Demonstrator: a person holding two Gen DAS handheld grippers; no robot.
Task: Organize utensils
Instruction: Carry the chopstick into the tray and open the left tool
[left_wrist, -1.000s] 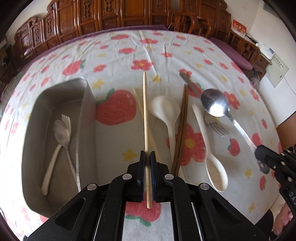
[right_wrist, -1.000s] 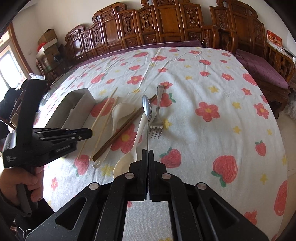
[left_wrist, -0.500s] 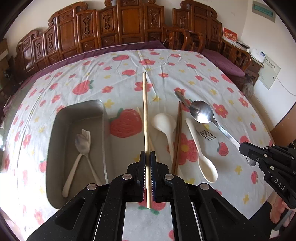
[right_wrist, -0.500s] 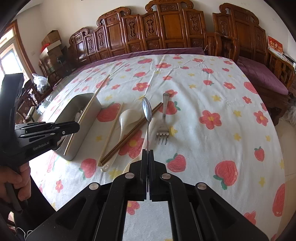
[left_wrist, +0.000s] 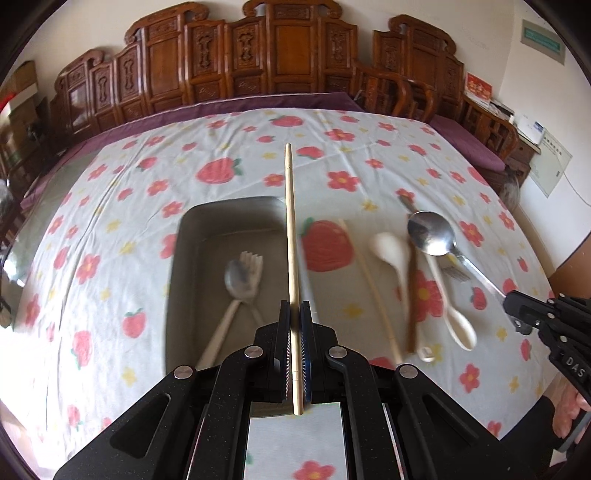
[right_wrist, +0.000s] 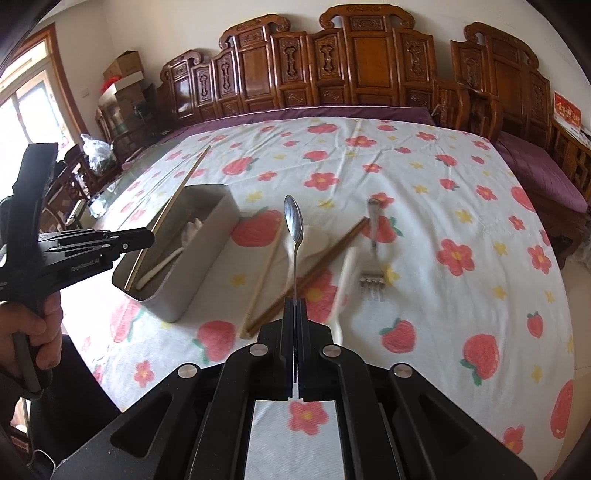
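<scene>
My left gripper (left_wrist: 295, 314) is shut on a pale wooden chopstick (left_wrist: 290, 221), which hangs in the air over the right wall of the grey metal tray (left_wrist: 177, 258). A metal spoon (left_wrist: 236, 280) and a pale fork (left_wrist: 253, 258) lie in that tray. My right gripper (right_wrist: 294, 306) is shut on the handle of a second metal spoon (right_wrist: 293, 218), held above the table. In the right wrist view the left gripper (right_wrist: 140, 238) holds the chopstick (right_wrist: 177, 206) slanted over the tray (right_wrist: 173, 306).
On the strawberry tablecloth right of the tray lie a second pale chopstick (right_wrist: 264, 280), a dark pair of chopsticks (right_wrist: 314, 273), two white spoons (left_wrist: 391, 251) (left_wrist: 454, 317) and a metal fork (right_wrist: 373, 251). Carved wooden chairs line the far edge.
Both grippers have risen. The left one carried its chopstick leftward, from over the cloth to over the tray's right wall. The right one lifted the spoon higher above the fork.
</scene>
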